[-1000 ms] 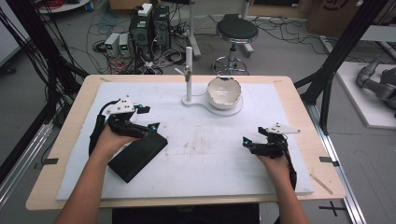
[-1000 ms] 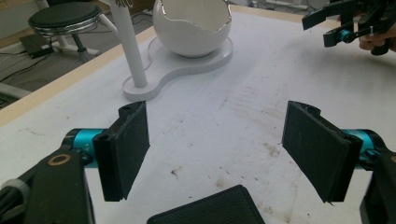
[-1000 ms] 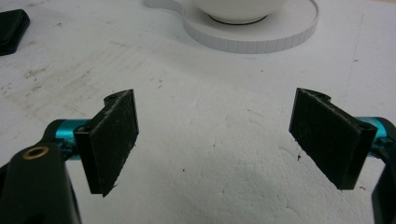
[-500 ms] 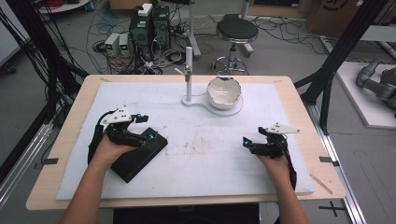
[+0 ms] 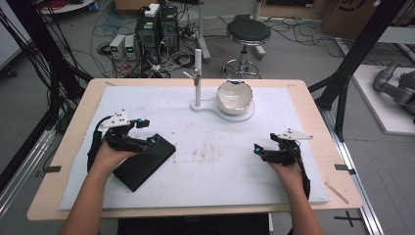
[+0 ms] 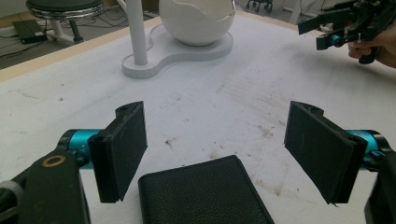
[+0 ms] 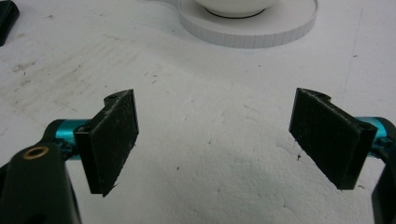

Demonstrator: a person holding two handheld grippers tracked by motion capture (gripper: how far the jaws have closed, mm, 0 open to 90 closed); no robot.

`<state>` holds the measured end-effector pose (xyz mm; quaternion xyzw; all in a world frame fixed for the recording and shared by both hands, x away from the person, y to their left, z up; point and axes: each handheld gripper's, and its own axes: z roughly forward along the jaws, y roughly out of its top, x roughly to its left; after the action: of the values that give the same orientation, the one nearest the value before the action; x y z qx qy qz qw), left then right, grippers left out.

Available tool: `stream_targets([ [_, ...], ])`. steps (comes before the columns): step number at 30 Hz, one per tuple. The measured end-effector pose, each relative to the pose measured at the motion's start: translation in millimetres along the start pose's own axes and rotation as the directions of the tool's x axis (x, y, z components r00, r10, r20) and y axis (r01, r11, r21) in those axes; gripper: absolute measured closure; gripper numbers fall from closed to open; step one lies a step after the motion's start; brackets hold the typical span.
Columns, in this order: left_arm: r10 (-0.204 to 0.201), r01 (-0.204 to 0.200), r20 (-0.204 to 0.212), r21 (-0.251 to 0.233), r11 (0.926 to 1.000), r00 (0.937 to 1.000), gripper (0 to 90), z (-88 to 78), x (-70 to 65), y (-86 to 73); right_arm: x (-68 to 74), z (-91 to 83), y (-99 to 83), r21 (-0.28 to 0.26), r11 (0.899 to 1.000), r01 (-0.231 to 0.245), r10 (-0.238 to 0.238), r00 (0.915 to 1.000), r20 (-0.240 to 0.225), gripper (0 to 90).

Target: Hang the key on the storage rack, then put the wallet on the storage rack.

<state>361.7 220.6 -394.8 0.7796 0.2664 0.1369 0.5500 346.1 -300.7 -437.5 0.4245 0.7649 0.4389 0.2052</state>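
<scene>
**Left gripper pulls back along the wallet, jaws spread**

Over the last second the left gripper (image 5: 147,132) shifts: 1 second ago it sits over the upper end of the black wallet (image 5: 144,161), and now it has drawn toward the near-left, leaving more of the leather bare. The wallet itself lies where it did, flat and slanted on the white mat (image 5: 215,176), left of centre. In the left gripper view the wallet's end (image 6: 205,191) sits low between the 2 pads (image 6: 123,149), untouched on either side, with the jaws wide apart. My reading: no grasp is made yet, and the hand is lining up for 1.

The right gripper (image 5: 262,152) has not moved; it rests on the mat at the right, well apart from the wallet, its jaws also spread over bare mat (image 7: 215,140).

Count: 2 grippers, 2 hands, 1 wallet, 1 white bowl (image 5: 235,96) with a jagged rim, 1 white stand (image 5: 197,73) whose base carries that bowl, 1 mat.
</scene>
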Motion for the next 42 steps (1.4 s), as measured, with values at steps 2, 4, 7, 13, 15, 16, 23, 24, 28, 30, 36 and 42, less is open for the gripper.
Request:
stream_targets([
  [2, -0.004, 0.004, -0.003, 0.003, 1.0, 1.0, 21.2, -0.2, 0.5, -0.7, 0.8, 0.3, 0.0, 0.001, 1.0, 0.0, 0.0, 1.0, 0.001, 15.9],
  [4, -0.006, 0.006, -0.009, 0.002, 1.0, 0.9999, 21.1, -0.6, 1.1, -1.2, 1.7, 0.8, 0.2, 0.0, 1.0, 0.007, -0.007, 1.0, -0.002, 15.9],
  [7, -0.005, 0.005, -0.016, 0.001, 1.0, 0.9999, 21.2, -1.9, 1.7, -0.7, 2.3, 1.3, 0.6, -0.002, 1.0, 0.01, -0.01, 0.9999, -0.008, 15.9],
  [13, -0.004, 0.004, -0.016, 0.008, 1.0, 0.9999, 21.2, -3.4, 1.8, -2.0, 1.7, -0.8, 0.8, -0.011, 1.0, 0.0, 0.0, 1.0, -0.007, 15.9],
  [15, -0.013, 0.013, -0.016, 0.009, 0.9999, 0.9998, 21.1, -3.2, 2.6, -3.0, 1.5, -0.6, 0.6, -0.006, 1.0, 0.001, -0.002, 1.0, -0.003, 15.9],
  [16, -0.017, 0.017, -0.014, 0.008, 0.9998, 0.9998, 21.1, -4.0, 2.3, -4.3, 1.9, -0.5, 0.6, -0.007, 1.0, -0.003, 0.003, 1.0, -0.005, 15.9],
  [23, -0.017, 0.017, -0.014, 0.007, 0.9998, 0.9998, 21.1, -5.5, 3.6, -5.3, 5.9, 4.1, 2.1, -0.001, 1.0, 0.009, -0.009, 0.9999, -0.012, 15.9],
  [24, -0.018, 0.018, -0.014, 0.004, 0.9998, 0.9997, 21.1, -5.1, 3.6, -4.9, 6.2, 4.3, 2.2, 0.0, 1.0, 0.013, -0.013, 0.9998, -0.013, 15.9],
  [28, -0.02, 0.02, -0.008, 0.005, 0.9998, 0.9998, 21.2, -2.4, 4.1, -4.7, 4.3, 1.6, 2.3, -0.008, 1.0, 0.007, -0.007, 0.9999, -0.01, 15.9],
  [30, -0.022, 0.022, -0.011, 0.008, 0.9997, 0.9997, 21.1, -1.2, 4.3, -4.5, 3.4, 0.2, 1.6, -0.007, 1.0, 0.005, -0.005, 0.9999, -0.01, 15.9],
  [36, -0.032, 0.032, -0.026, -0.003, 0.9995, 0.9991, 21.1, -8.6, 8.2, -4.4, 3.3, -1.7, 0.8, -0.011, 1.0, 0.006, -0.006, 0.9999, -0.009, 15.9],
  [42, -0.048, 0.049, -0.027, 0.039, 0.998, 0.9985, 21.5, -14.0, 14.1, -10.3, 6.0, -1.4, 0.8, -0.004, 1.0, 0.011, -0.011, 0.9998, -0.014, 15.9],
])
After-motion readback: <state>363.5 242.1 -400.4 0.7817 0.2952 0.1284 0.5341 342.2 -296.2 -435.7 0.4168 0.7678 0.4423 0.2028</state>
